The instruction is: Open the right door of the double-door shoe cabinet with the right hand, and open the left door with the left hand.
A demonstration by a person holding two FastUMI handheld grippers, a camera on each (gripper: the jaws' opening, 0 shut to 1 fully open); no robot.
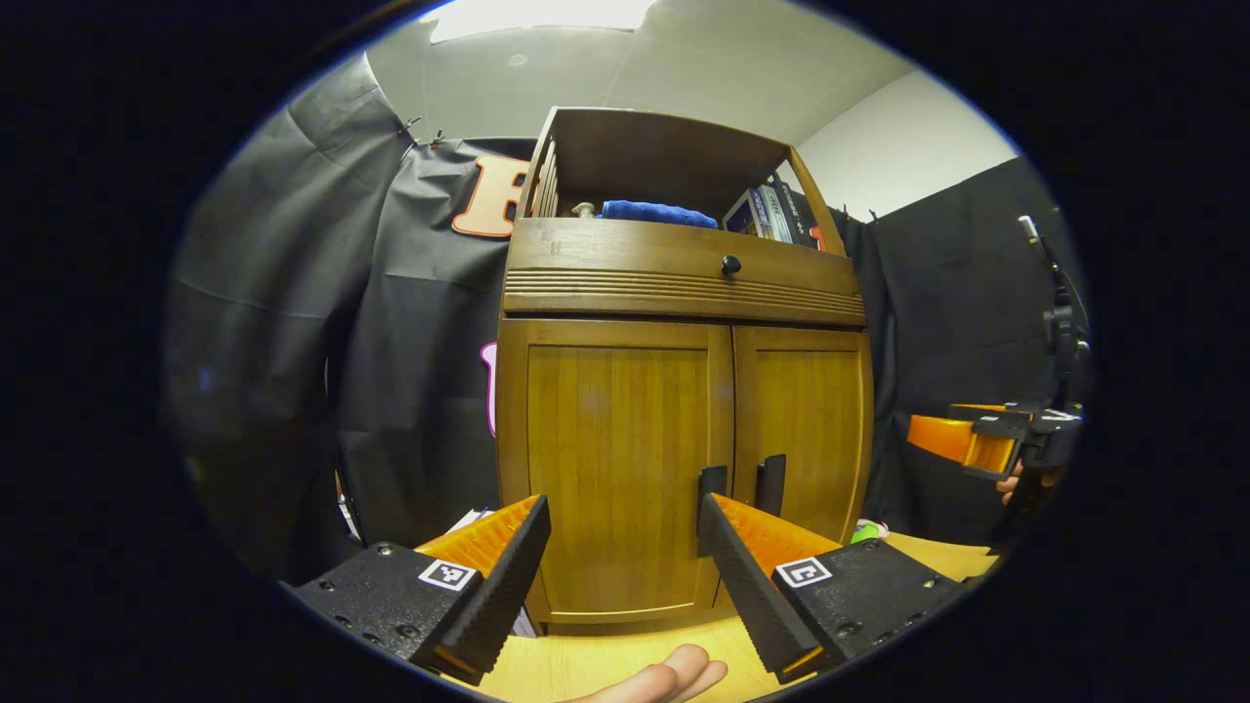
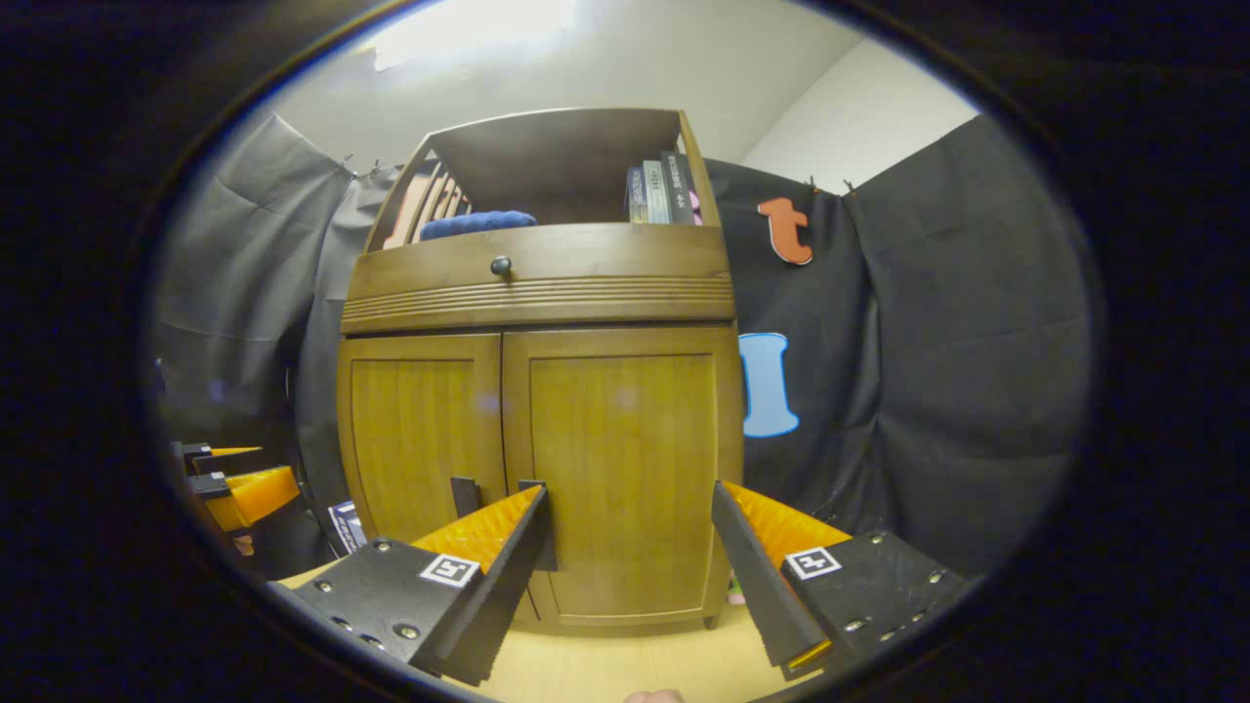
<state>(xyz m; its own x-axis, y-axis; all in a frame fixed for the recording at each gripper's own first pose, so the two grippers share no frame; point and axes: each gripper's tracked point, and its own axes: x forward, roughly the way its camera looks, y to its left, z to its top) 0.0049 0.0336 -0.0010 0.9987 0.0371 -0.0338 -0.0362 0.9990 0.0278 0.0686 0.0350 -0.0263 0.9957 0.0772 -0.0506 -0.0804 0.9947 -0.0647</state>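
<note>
Facing the shoe cabinet (image 1: 684,391), the left gripper (image 1: 625,552) held its fingers spread wide apart, gripping nothing, short of the doors. Left door (image 1: 615,469) and right door (image 1: 806,430) both sat closed. Two dark vertical handles met at the centre seam: left handle (image 1: 712,483), right handle (image 1: 770,483). A drawer with a round knob (image 1: 730,264) ran above the doors; the open shelf on top carried a blue cloth (image 1: 657,212) and books (image 1: 771,213). The right gripper (image 1: 977,444) hung off to the cabinet's right side, well apart from it. The cabinet stood on a wooden counter (image 1: 605,664).

Right gripper view: right gripper (image 2: 630,547) fingers were likewise spread, empty, in front of the closed right door (image 2: 625,469). The left gripper (image 2: 234,483) was at the left edge.
</note>
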